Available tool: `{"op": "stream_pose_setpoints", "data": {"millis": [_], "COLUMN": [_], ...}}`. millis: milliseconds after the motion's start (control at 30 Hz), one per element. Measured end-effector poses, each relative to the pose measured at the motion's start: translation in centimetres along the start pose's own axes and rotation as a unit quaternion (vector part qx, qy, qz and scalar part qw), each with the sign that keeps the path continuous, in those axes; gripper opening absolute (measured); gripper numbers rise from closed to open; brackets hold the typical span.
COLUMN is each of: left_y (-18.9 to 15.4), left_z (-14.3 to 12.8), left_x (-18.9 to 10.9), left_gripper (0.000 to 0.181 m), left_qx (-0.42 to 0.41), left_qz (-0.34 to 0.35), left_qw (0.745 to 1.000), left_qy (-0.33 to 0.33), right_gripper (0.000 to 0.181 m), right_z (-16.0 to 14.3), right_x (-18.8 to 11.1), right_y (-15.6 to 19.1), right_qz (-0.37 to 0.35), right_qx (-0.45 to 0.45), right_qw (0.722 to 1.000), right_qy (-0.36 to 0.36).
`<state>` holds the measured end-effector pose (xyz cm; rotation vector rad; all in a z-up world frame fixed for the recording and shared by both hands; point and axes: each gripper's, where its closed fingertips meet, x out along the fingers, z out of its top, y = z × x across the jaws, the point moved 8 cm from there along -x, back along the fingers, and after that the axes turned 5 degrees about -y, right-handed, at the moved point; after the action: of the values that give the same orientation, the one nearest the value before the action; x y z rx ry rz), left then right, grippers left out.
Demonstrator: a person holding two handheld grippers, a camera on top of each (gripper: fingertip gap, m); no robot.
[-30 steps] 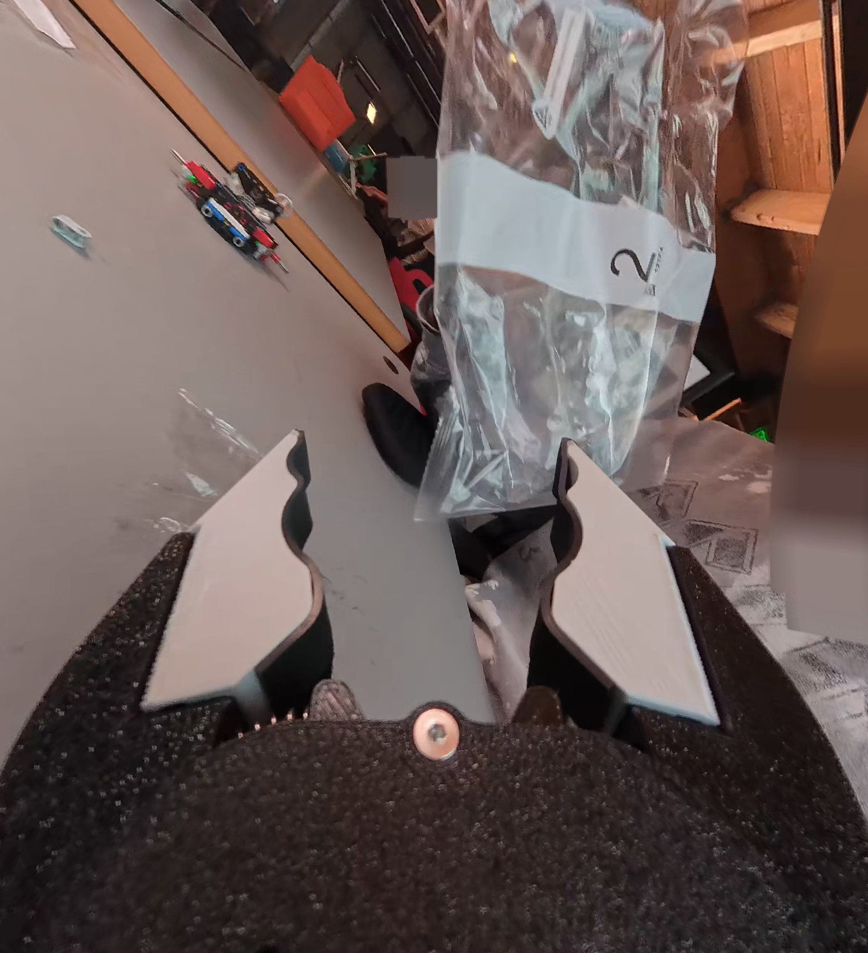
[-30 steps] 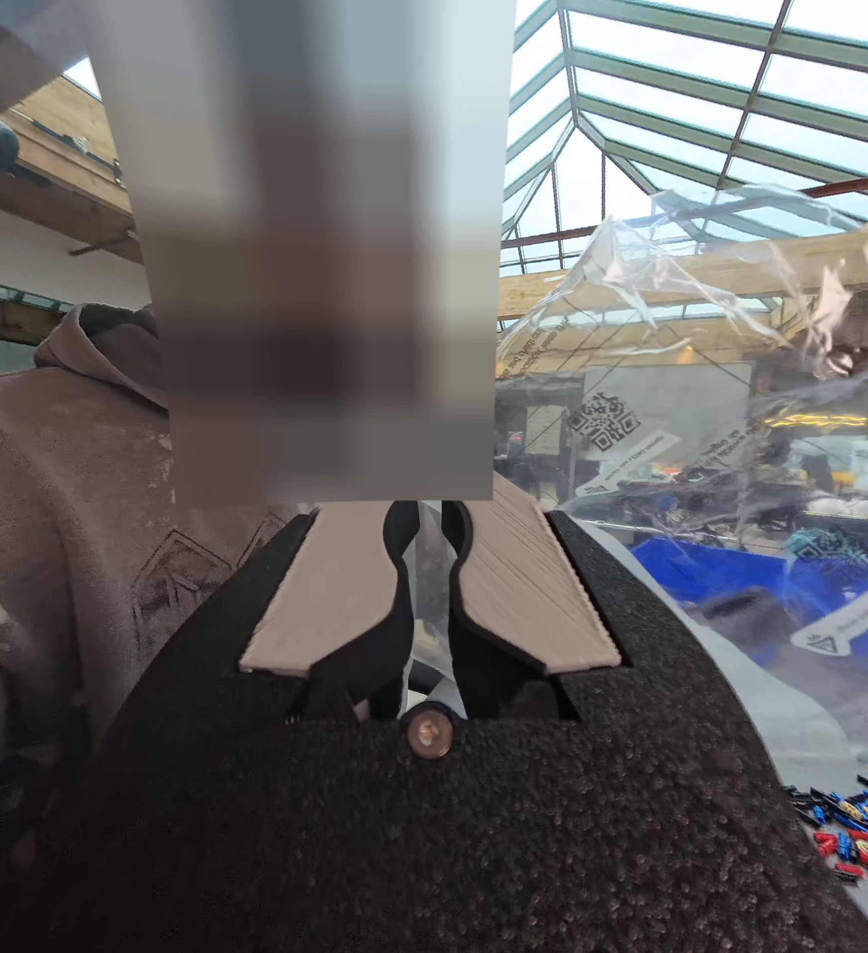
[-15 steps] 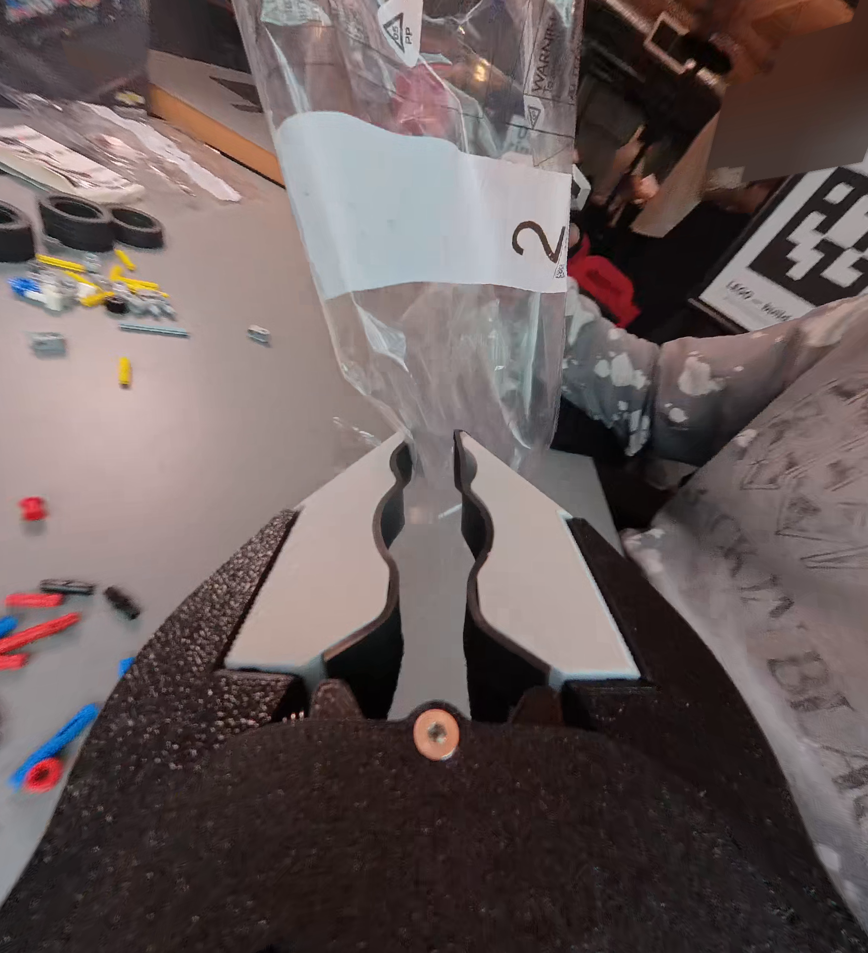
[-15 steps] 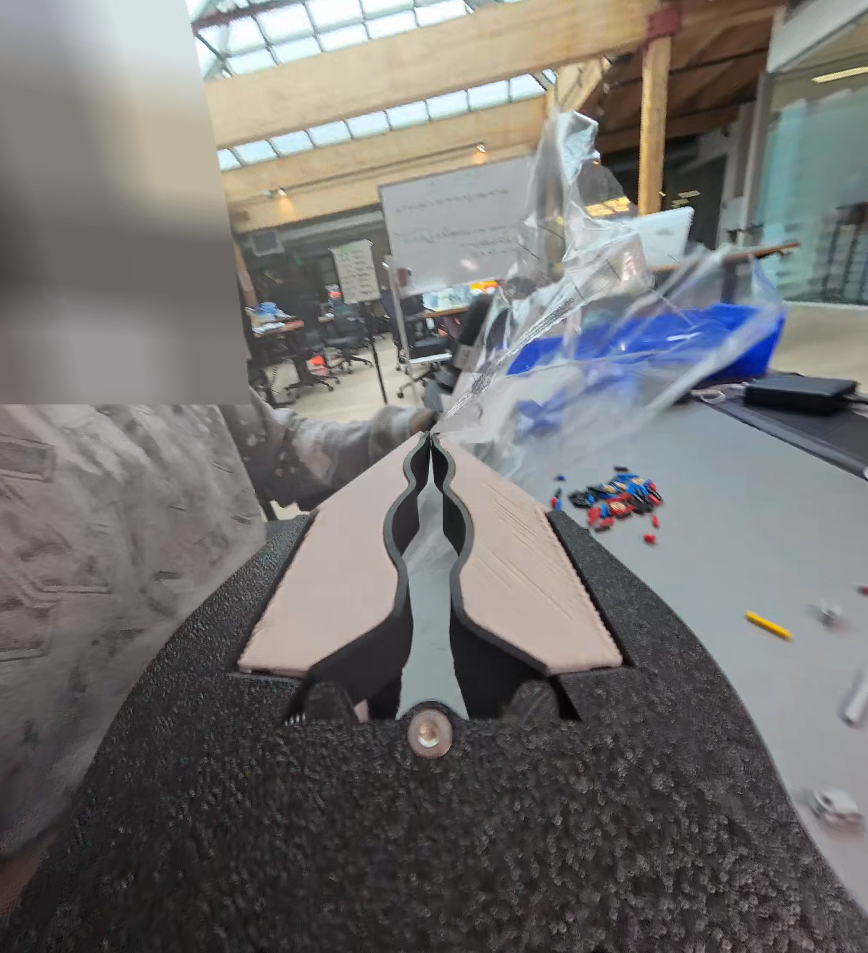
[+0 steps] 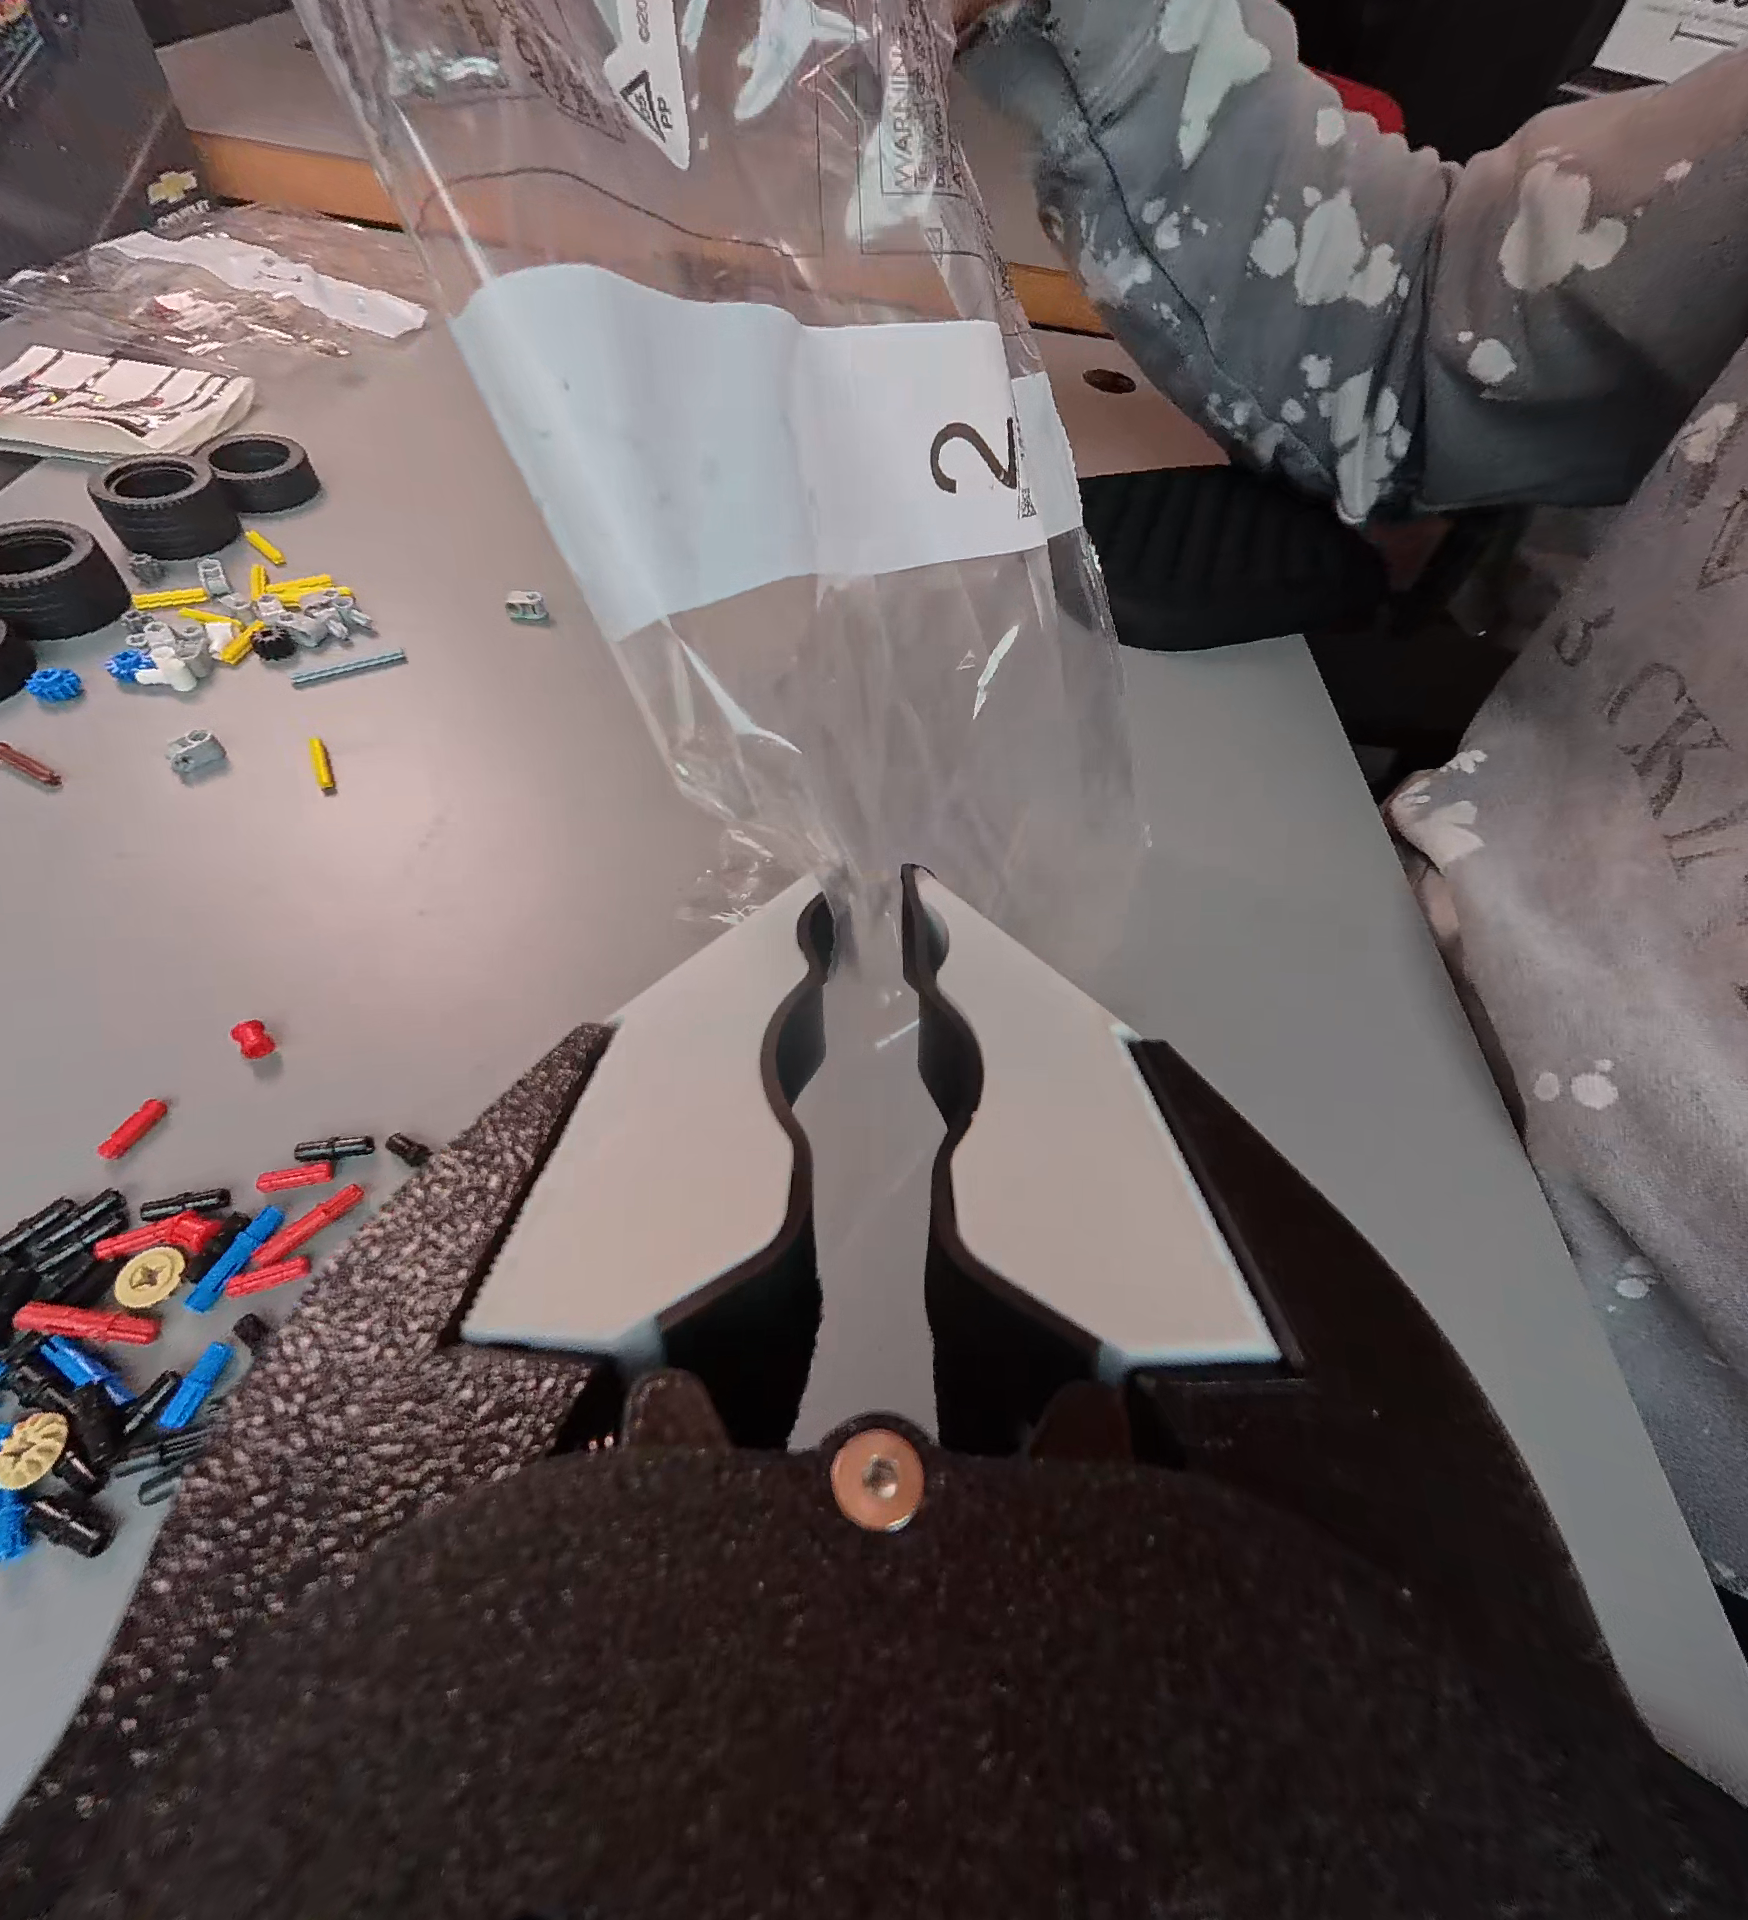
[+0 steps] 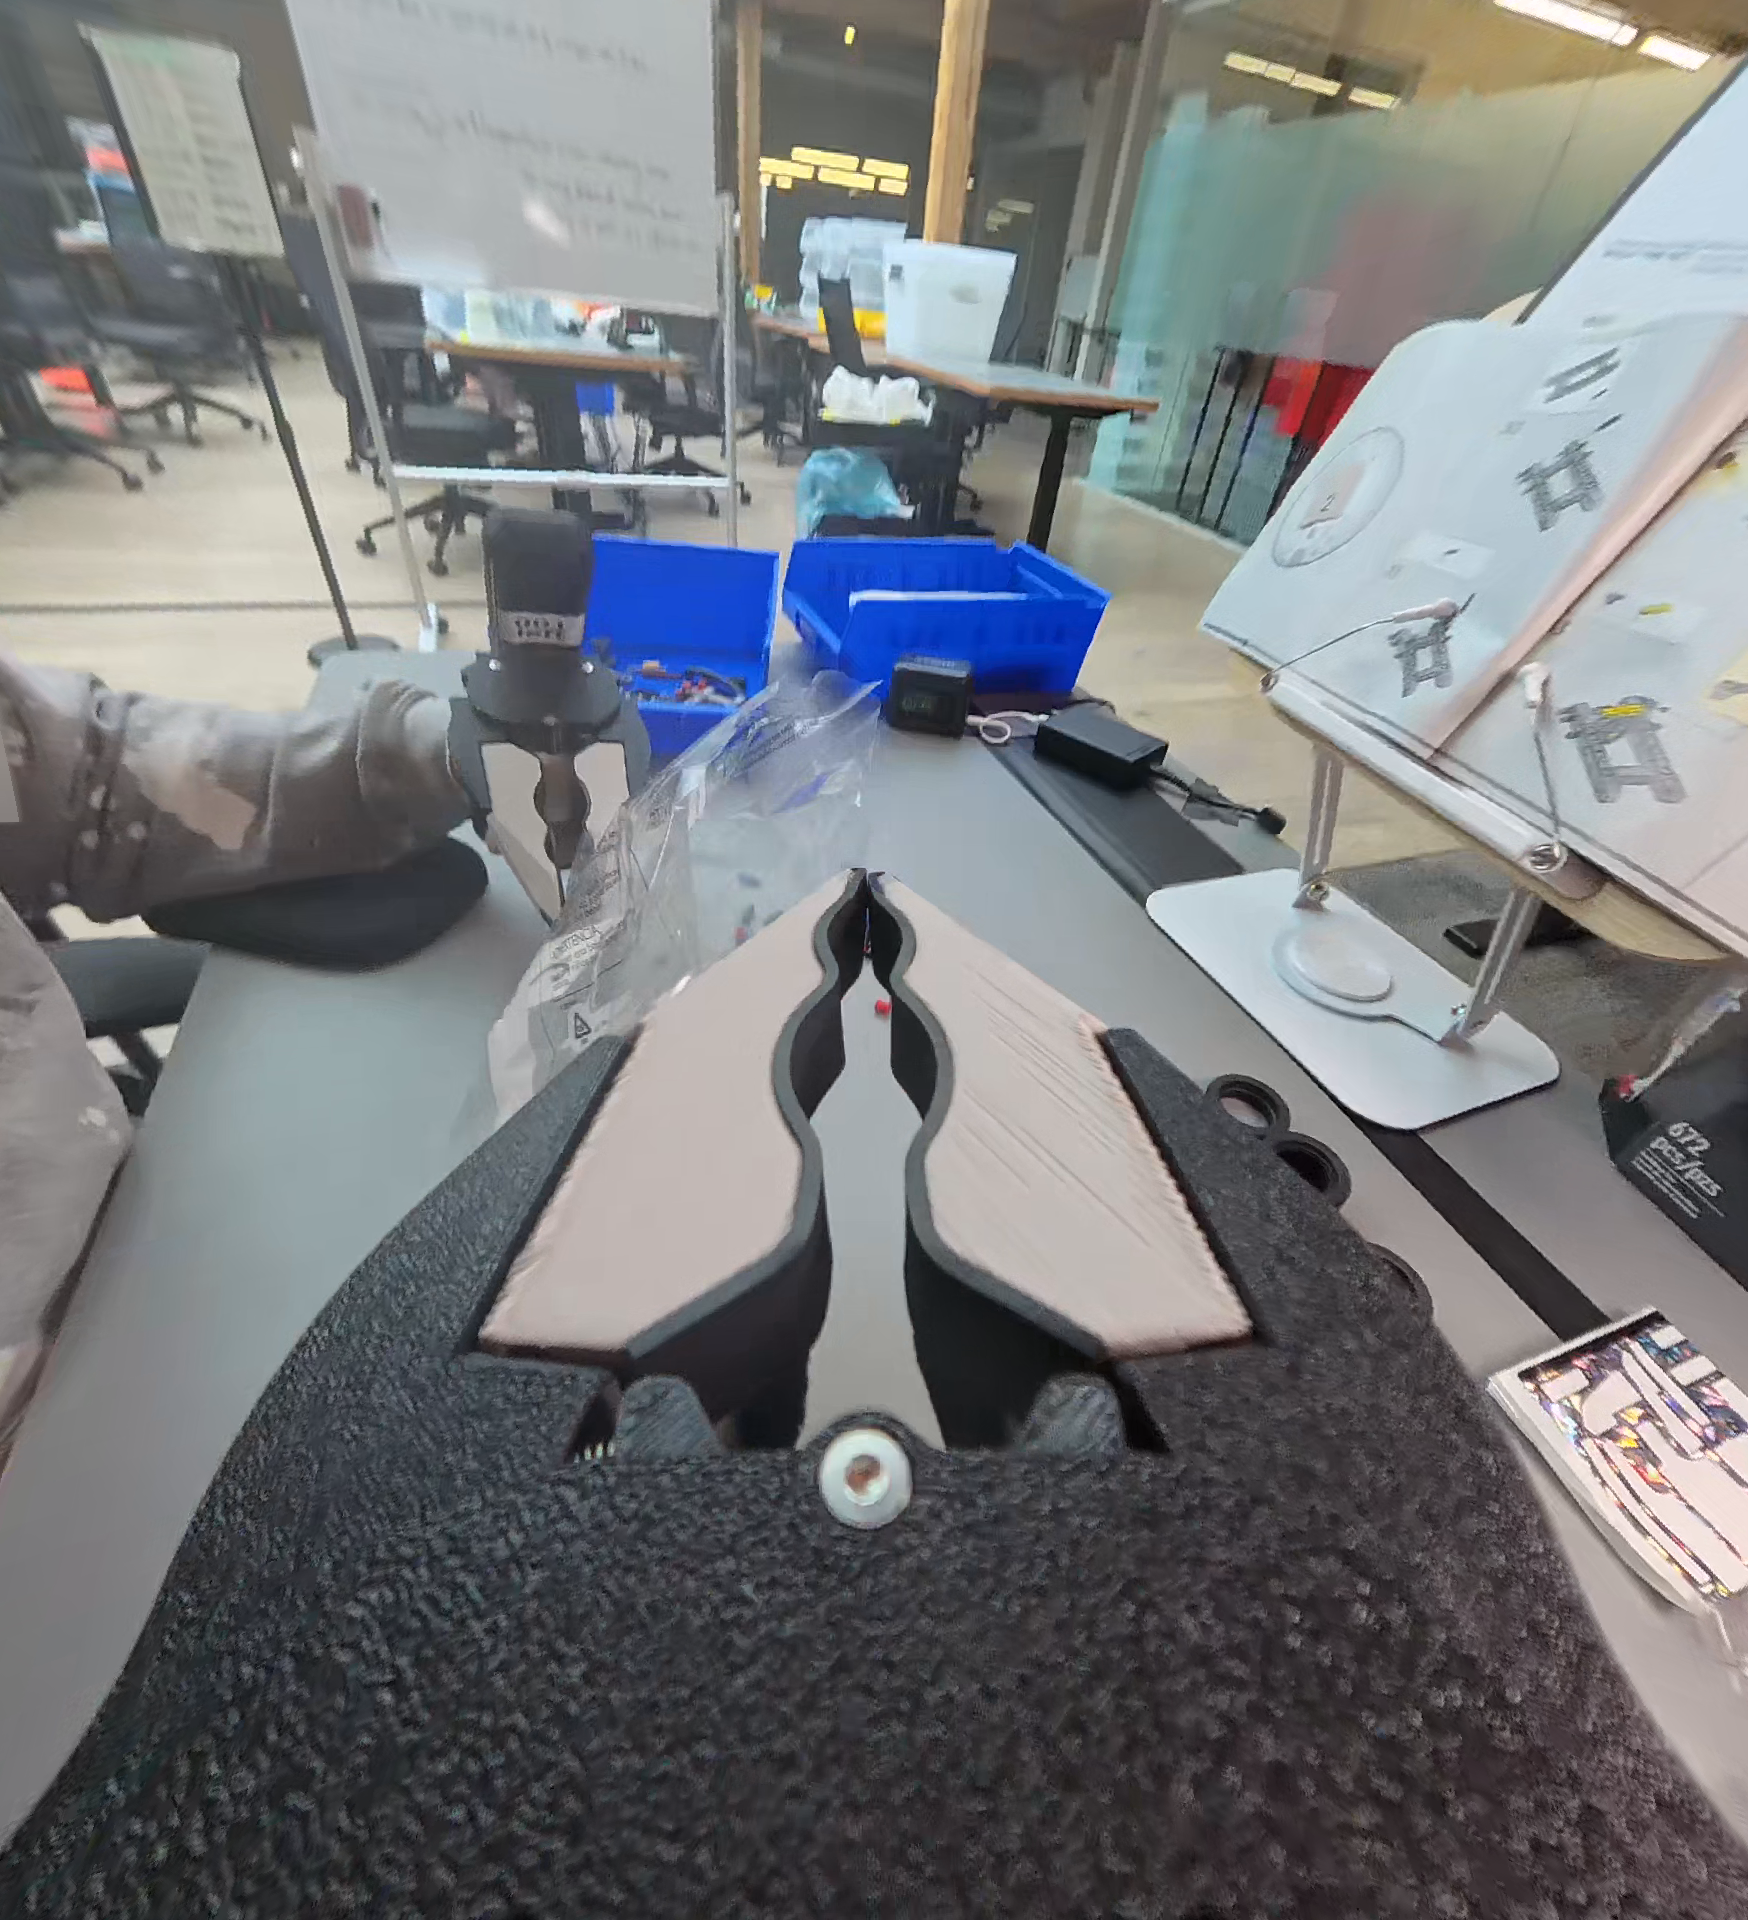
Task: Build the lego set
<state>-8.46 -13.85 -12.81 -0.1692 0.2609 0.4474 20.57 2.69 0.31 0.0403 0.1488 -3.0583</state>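
Open office: whiteboard [image 6: 506, 145], desks [image 6: 995, 379], wooden pillar [image 6: 956, 114], glass partition [image 6: 1296, 281], pale floor [image 6: 122, 540].

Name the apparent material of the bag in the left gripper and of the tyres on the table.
Bag: thin clear plastic film, glossy; it crinkles, shows the table through it and carries a white printed band. The left gripper is shut on its gathered end. Tyres: probably matte black rubber, with ribbed tread; hard plastic cannot be ruled out.

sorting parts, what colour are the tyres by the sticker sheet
Black tyres, clearest in the left wrist view.
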Motion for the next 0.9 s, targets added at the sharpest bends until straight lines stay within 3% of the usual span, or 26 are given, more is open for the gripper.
{"op": "stream_pose_setpoints", "data": {"millis": [233, 400, 533, 633, 767, 900], "left_y": [-0.8, -1.2, -0.9, -0.4, 0.3, 0.4], "left_z": [0.2, 0.6, 0.4, 0.4, 0.1, 0.6], "left_x": [0.7, 0.8, 0.7, 0.5, 0.2, -0.2], "left_gripper": [0.01, 0.012, 0.012, 0.012, 0.014, 0.016], "left_qx": [0.007, 0.011, 0.009, -0.013, -0.038, -0.046], "left_qz": [-0.013, -0.013, 0.006, 0.016, 0.028, 0.022], "left_qw": [1.0, 1.0, 1.0, 1.0, 0.999, 0.999], "left_qy": [0.01, 0.006, 0.019, 0.023, 0.023, 0.005], "right_gripper": [0.0, 0.0, 0.008, 0.017, 0.018, 0.006], "right_z": [-0.5, -1.9, -2.8, -2.3, -1.1, 0.9], "right_x": [6.1, 8.6, 9.3, 9.3, 8.9, 8.1], "right_y": [2.7, 4.8, 4.7, 4.4, 4.3, 5.2], "right_qz": [0.138, 0.165, 0.141, 0.116, 0.089, 0.114], "right_qx": [-0.021, -0.034, -0.006, 0.009, 0.015, 0.032], "right_qw": [0.969, 0.935, 0.934, 0.952, 0.973, 0.98], "right_qy": [0.203, 0.311, 0.327, 0.283, 0.213, 0.159]}}
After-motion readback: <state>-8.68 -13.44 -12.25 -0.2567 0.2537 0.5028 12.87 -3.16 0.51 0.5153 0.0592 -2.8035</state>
